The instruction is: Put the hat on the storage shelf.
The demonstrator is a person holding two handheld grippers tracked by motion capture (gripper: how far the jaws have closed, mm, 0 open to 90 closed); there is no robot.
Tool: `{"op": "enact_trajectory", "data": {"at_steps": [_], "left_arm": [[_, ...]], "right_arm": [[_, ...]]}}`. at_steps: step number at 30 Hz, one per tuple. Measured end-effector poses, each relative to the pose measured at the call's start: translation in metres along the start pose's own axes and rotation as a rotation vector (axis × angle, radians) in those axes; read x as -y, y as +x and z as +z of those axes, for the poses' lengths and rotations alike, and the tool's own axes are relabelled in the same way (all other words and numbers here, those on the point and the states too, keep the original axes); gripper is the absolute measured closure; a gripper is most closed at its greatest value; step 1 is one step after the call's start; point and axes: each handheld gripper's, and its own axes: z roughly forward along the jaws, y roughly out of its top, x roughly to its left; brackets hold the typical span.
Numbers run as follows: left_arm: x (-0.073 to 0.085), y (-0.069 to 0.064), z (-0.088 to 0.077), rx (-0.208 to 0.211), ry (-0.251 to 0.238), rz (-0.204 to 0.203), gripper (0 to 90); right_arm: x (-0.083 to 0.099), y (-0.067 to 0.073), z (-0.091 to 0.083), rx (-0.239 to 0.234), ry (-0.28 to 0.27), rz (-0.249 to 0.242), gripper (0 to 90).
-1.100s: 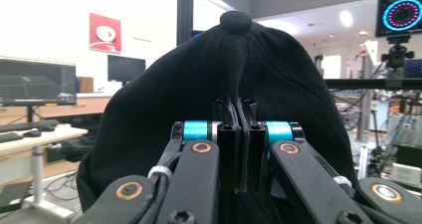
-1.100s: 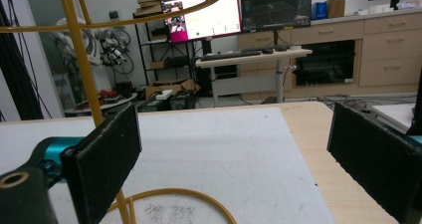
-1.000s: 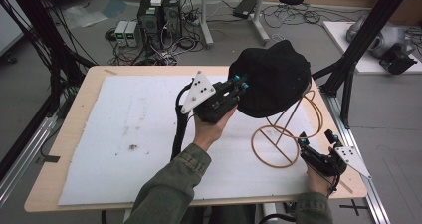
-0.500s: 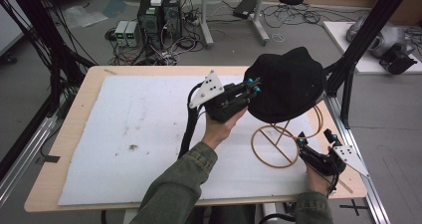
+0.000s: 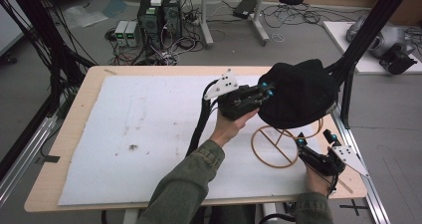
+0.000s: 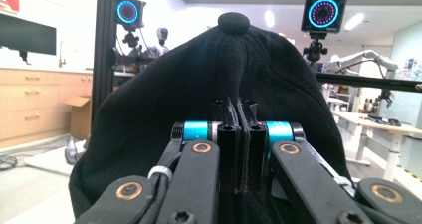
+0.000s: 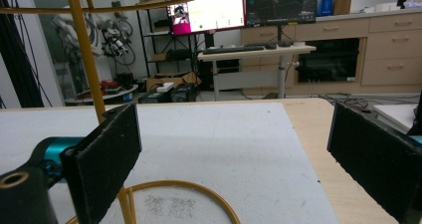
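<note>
A black cap [image 5: 298, 97] with a top button hangs over the upper part of a yellow wire stand [image 5: 278, 147] at the table's right side. My left gripper [image 5: 268, 90] is shut on the cap's edge from the left. In the left gripper view the jaws pinch a fold of the cap [image 6: 164, 99] at the left gripper [image 6: 239, 119]. Whether the cap rests on the stand I cannot tell. My right gripper [image 5: 313, 137] lies low by the stand's base ring, open and empty. In the right gripper view the stand [image 7: 84, 55] rises just left of the right gripper [image 7: 234, 149].
A white mat [image 5: 149, 134] covers the wooden table [image 5: 74, 119]. A black frame post [image 5: 348, 84] stands close behind the cap at the right edge. Computers and cables [image 5: 159, 20] lie on the floor beyond the table.
My left gripper has carried the cap to the right and slightly down, so it now covers the stand's top. The right gripper has stayed put.
</note>
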Motion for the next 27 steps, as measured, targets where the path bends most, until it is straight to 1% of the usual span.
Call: {"op": "enact_trajectory", "data": {"at_steps": [4, 8, 11, 12, 15, 17, 18, 19, 21, 23, 27], "left_arm": [[0.003, -0.001, 0.005, 0.018, 0.050, 0.017, 88.2], [0.004, -0.003, 0.009, 0.040, 0.065, 0.013, 88.1], [0.005, -0.006, 0.012, 0.040, 0.087, 0.028, 88.1], [0.005, -0.007, 0.014, 0.035, 0.098, 0.033, 88.1], [0.005, -0.008, 0.018, 0.038, 0.142, 0.033, 88.0], [0.004, -0.009, 0.021, 0.036, 0.174, 0.030, 88.0], [0.004, -0.009, 0.022, 0.038, 0.188, 0.039, 88.0], [0.004, -0.011, 0.022, 0.035, 0.191, 0.047, 87.8], [0.004, -0.012, 0.023, 0.034, 0.200, 0.045, 87.7], [0.003, -0.013, 0.022, 0.026, 0.202, 0.057, 87.5], [0.001, -0.014, 0.021, 0.018, 0.204, 0.060, 87.1]], "right_arm": [[0.000, 0.000, 0.000, 0.000, -0.002, 0.001, 5.8], [0.000, -0.002, 0.000, 0.006, -0.001, 0.003, 5.8], [0.000, -0.002, -0.001, 0.008, -0.006, 0.009, 5.8], [-0.001, -0.002, -0.001, 0.009, -0.008, 0.004, 5.8], [-0.001, -0.003, -0.003, 0.015, -0.012, 0.020, 5.8], [-0.001, -0.005, -0.003, 0.015, -0.016, 0.009, 5.8], [-0.001, -0.005, -0.004, 0.016, -0.013, 0.014, 5.8], [-0.001, -0.006, -0.004, 0.016, -0.012, 0.011, 5.8], [-0.001, -0.006, -0.004, 0.022, -0.011, 0.019, 5.8], [0.000, -0.005, -0.003, 0.019, -0.013, 0.013, 5.8], [-0.001, -0.002, -0.003, 0.013, -0.004, 0.015, 5.8]]}}
